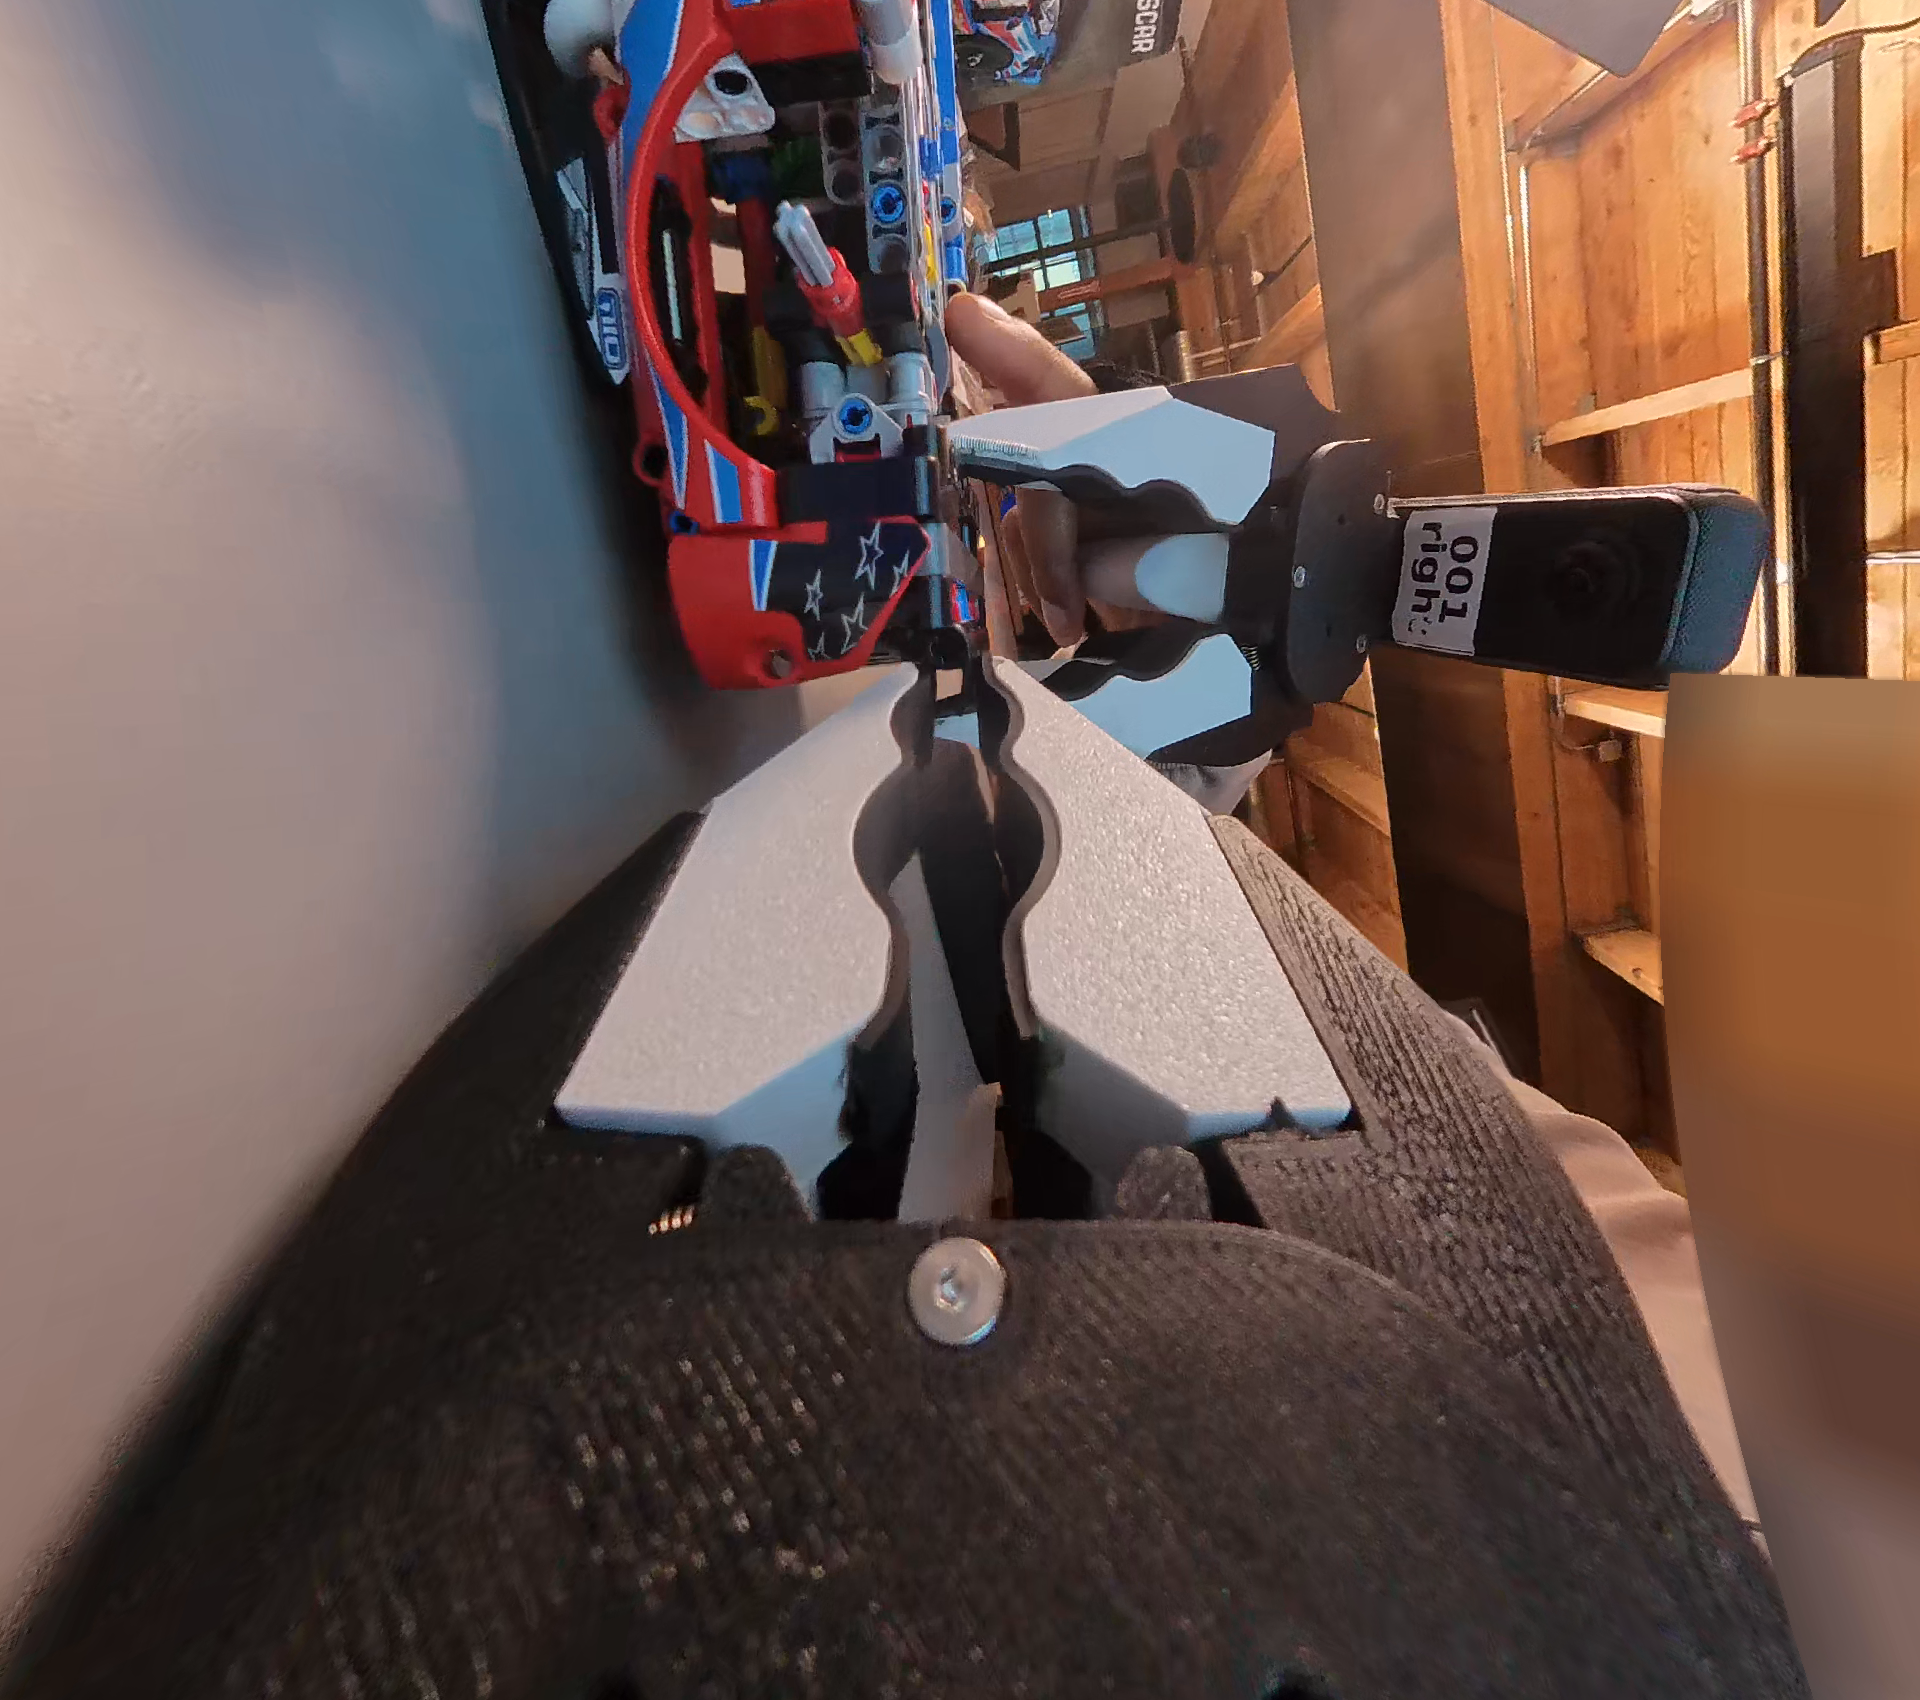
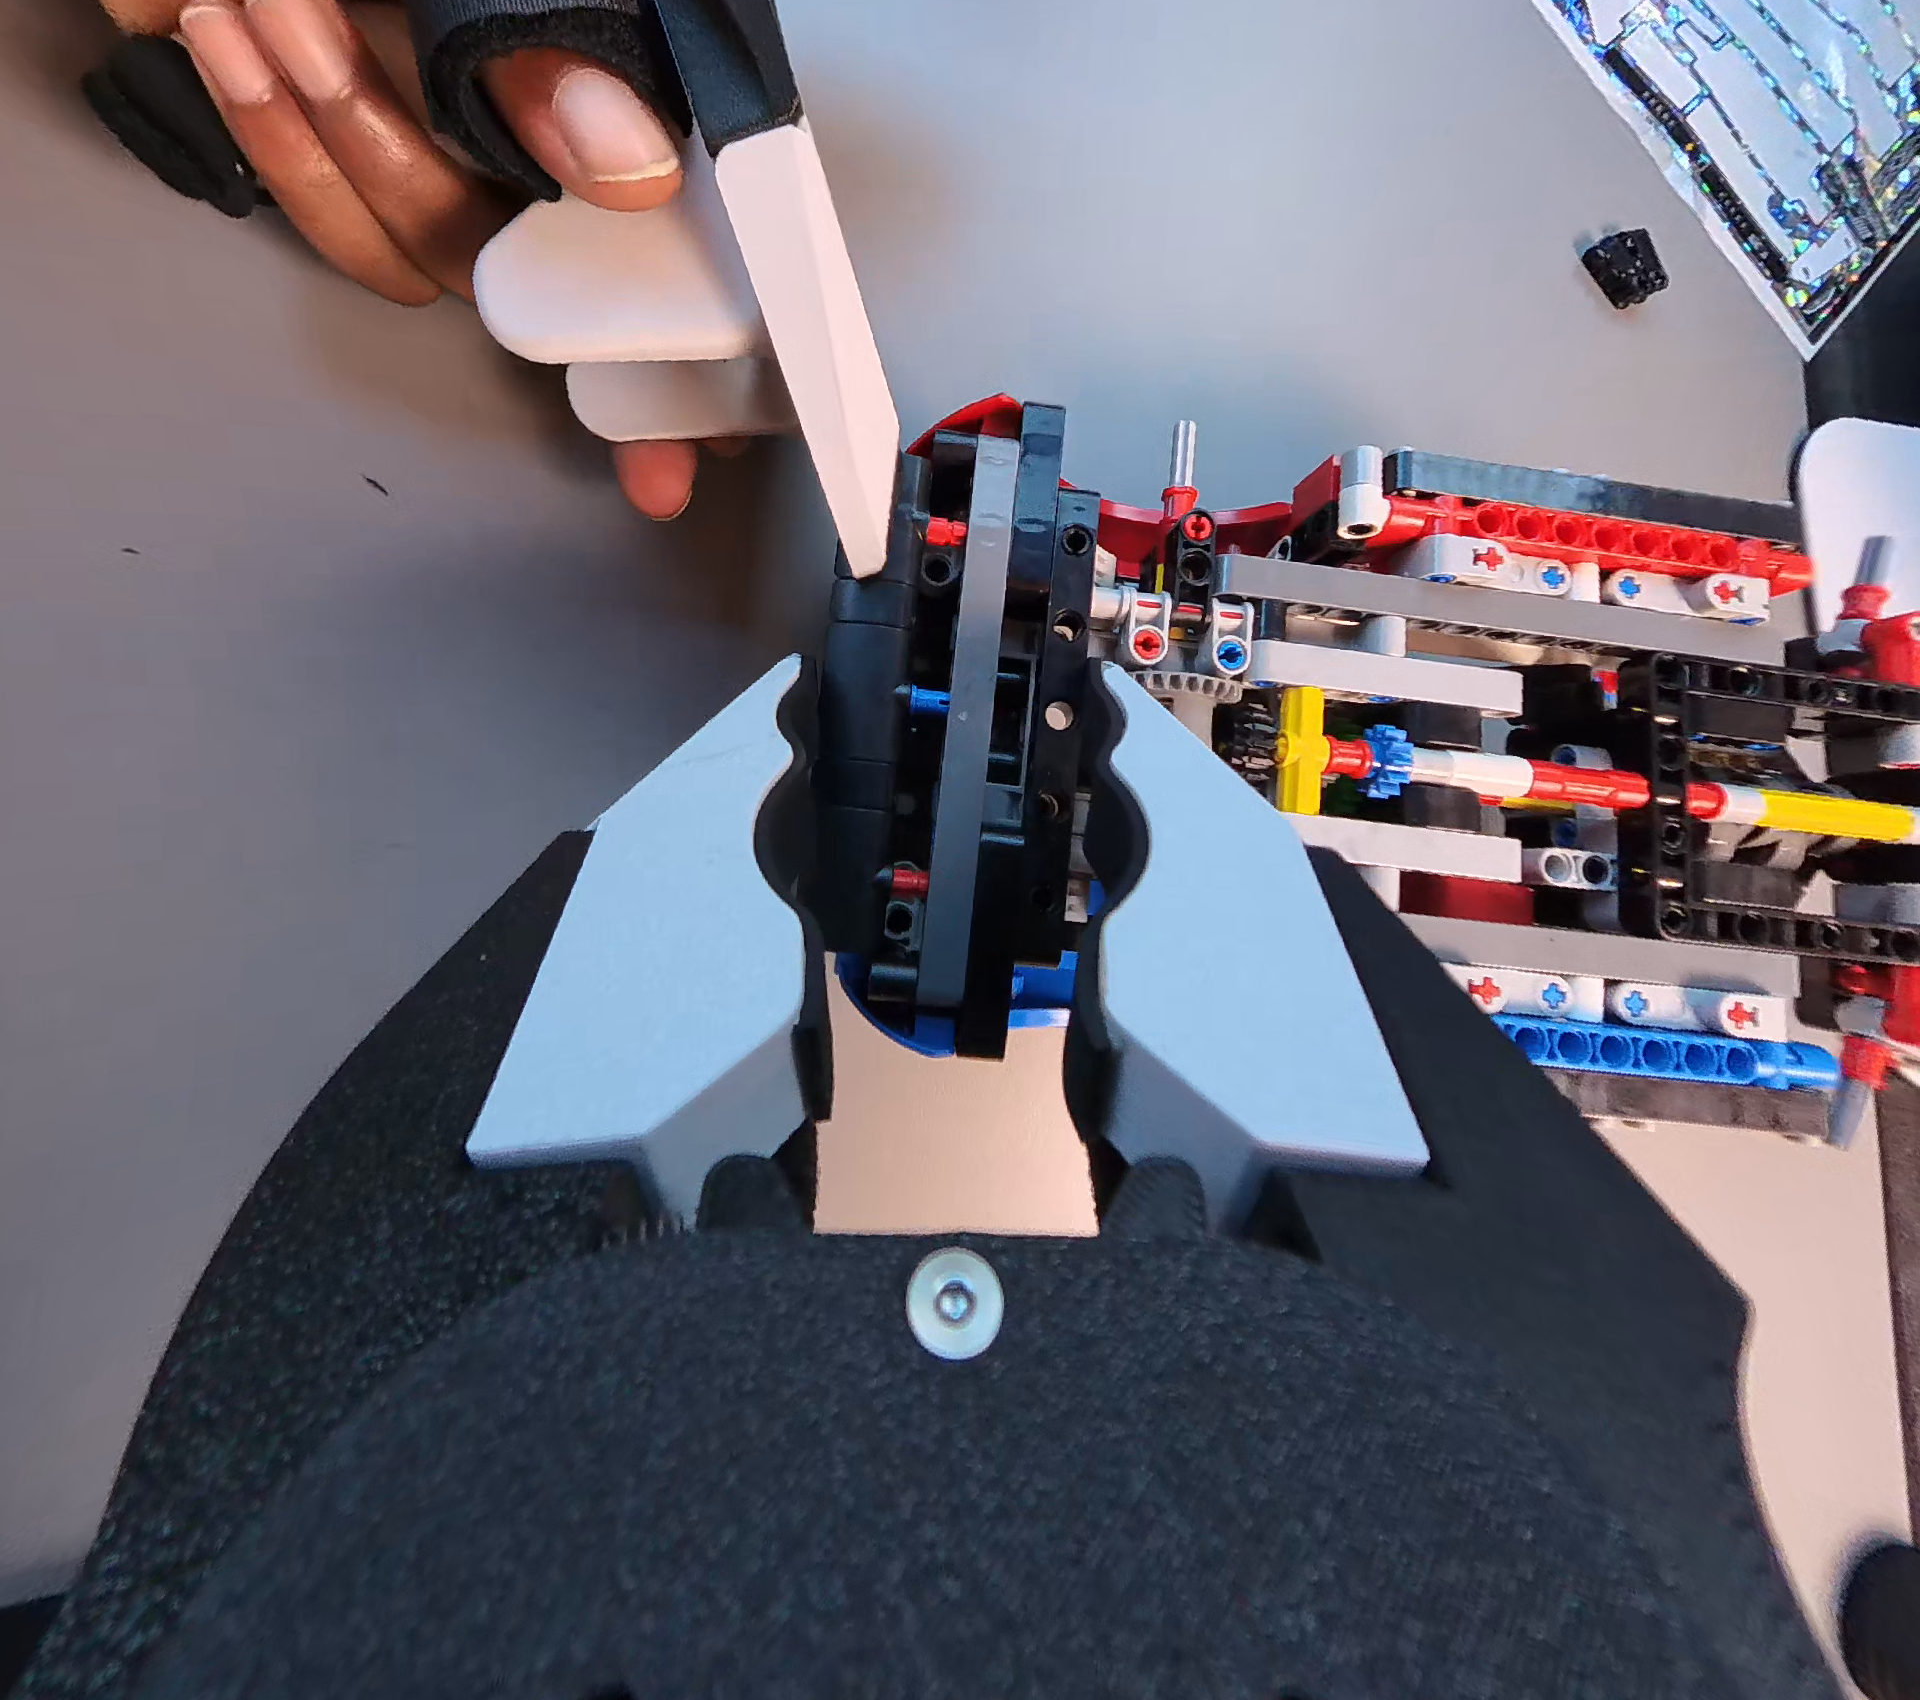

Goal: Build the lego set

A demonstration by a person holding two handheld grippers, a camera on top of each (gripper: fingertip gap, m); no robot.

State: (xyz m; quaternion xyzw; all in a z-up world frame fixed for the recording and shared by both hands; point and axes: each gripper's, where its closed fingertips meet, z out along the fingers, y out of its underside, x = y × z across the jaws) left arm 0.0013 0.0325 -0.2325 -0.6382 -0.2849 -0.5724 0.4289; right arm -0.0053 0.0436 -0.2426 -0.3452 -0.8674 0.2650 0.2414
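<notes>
The right gripper [image 2: 951, 715] is clamped, jaws set wide. The left gripper [image 1: 951, 694] is pinched nearly closed, its tips meeting the right's.

Right tongs [image 2: 951, 819]: pale grey scalloped fingers, black textured body, silver screw; black strap round thumb

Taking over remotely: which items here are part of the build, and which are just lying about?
In the job:
lego car
right gripper, clamping its black end
left gripper, tip on that end

Lying about:
sticker sheet
small black piece
</notes>
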